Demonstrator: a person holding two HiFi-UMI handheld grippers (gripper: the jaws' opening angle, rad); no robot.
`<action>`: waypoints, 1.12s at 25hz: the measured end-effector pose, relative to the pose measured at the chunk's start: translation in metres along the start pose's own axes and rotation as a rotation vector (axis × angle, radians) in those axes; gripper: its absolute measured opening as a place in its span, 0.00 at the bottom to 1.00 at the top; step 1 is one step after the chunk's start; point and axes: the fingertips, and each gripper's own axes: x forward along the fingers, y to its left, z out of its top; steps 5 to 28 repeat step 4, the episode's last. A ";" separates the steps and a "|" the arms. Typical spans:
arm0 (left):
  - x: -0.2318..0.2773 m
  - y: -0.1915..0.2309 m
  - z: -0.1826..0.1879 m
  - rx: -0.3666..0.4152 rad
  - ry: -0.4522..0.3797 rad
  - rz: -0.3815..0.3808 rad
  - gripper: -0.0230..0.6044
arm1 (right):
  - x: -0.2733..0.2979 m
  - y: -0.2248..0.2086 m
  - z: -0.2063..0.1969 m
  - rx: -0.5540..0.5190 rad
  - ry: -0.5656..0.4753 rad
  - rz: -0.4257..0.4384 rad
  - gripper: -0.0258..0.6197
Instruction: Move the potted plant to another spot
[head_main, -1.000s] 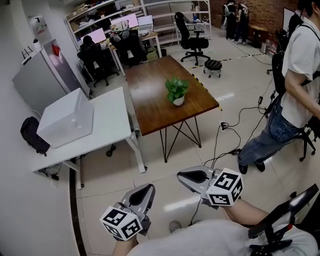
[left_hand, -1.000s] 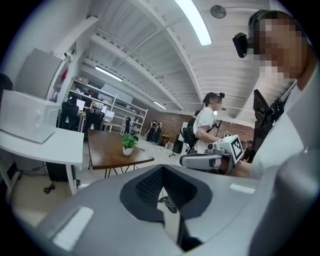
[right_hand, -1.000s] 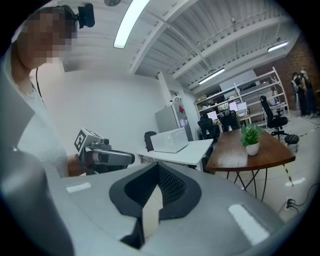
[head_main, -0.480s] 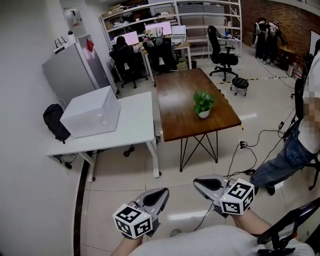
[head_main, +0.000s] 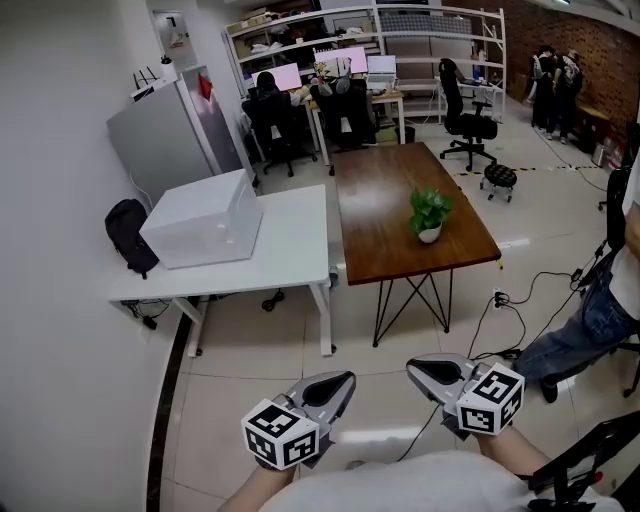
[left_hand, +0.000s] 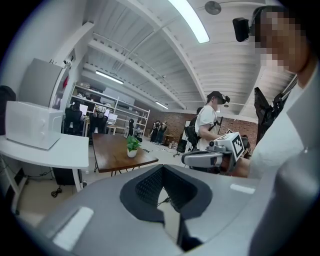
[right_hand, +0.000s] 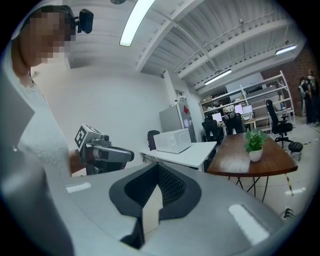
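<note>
The potted plant (head_main: 429, 215), green leaves in a small white pot, stands near the front right corner of the brown wooden table (head_main: 380, 225), across the room. It also shows far off in the left gripper view (left_hand: 132, 146) and the right gripper view (right_hand: 255, 144). My left gripper (head_main: 347, 378) and right gripper (head_main: 413, 367) hang side by side over the tiled floor, well short of the table. Both are shut with nothing between the jaws. Each shows in the other's view: the right gripper (left_hand: 210, 158), the left gripper (right_hand: 106, 152).
A white table (head_main: 285, 255) carrying a white microwave (head_main: 203, 218) adjoins the brown table's left side. A person in jeans (head_main: 590, 325) stands at the right, with cables (head_main: 500, 300) on the floor nearby. A black backpack (head_main: 130, 235) leans by the wall. Office chairs and desks fill the back.
The head view has swung left: the tables and plant now sit further right and lower in the frame, and the standing person has slid toward the right edge. Both grippers stay shut, side by side.
</note>
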 end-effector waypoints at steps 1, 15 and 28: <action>0.001 0.001 0.000 0.000 0.000 -0.002 0.03 | 0.000 -0.001 -0.001 0.000 0.001 -0.002 0.05; 0.003 0.003 -0.003 -0.001 0.003 -0.008 0.03 | 0.002 -0.002 -0.004 0.001 0.004 -0.009 0.05; 0.003 0.003 -0.003 -0.001 0.003 -0.008 0.03 | 0.002 -0.002 -0.004 0.001 0.004 -0.009 0.05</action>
